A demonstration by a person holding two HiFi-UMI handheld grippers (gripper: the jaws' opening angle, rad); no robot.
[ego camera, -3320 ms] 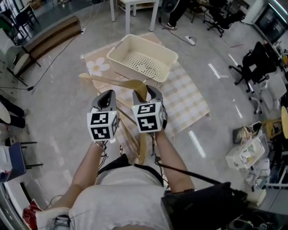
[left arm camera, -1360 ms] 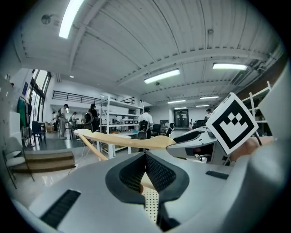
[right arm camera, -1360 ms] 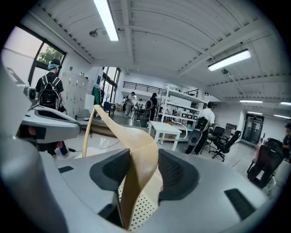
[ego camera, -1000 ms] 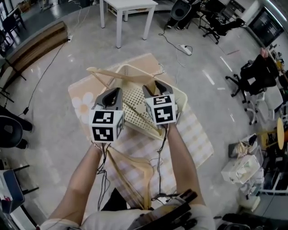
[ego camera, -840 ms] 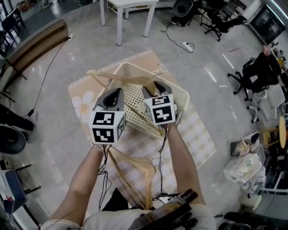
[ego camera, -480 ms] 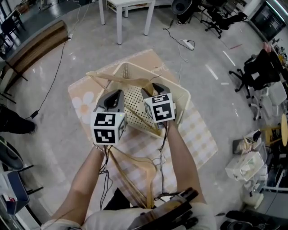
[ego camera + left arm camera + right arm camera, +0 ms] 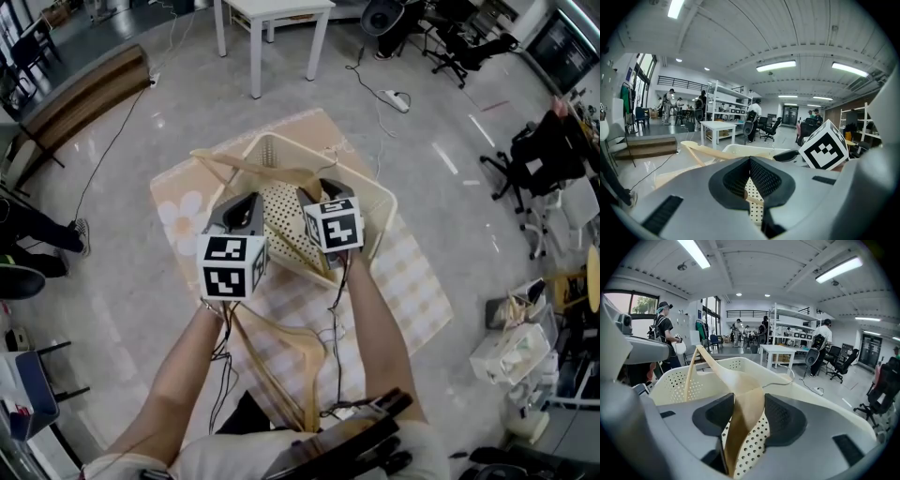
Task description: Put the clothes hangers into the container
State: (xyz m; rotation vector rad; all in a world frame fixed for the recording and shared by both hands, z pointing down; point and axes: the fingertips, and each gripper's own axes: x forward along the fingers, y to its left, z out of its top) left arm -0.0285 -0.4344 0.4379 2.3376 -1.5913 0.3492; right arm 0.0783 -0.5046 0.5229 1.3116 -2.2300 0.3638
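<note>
Right gripper (image 7: 749, 420) clamped on the wooden hanger (image 7: 739, 391), held over the perforated basket (image 7: 379, 202); left gripper (image 7: 750, 183) seems to pinch its thin crossbar, checked mat (image 7: 412, 281) underneath

Our left forearm (image 7: 178, 370) and right forearm (image 7: 372, 323) reach forward side by side, tongs tilted downward. Our right tongs (image 7: 316, 187) clamp the hanger (image 7: 740, 404) by its broad shoulder. Our left tongs (image 7: 246, 204) seem closed on its thin bar.

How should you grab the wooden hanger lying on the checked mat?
Take the hanger by one wooden arm, coming straight down from above. It lies flat on the mat, so only its top is open, and the arm looks narrow enough to pinch.
</note>
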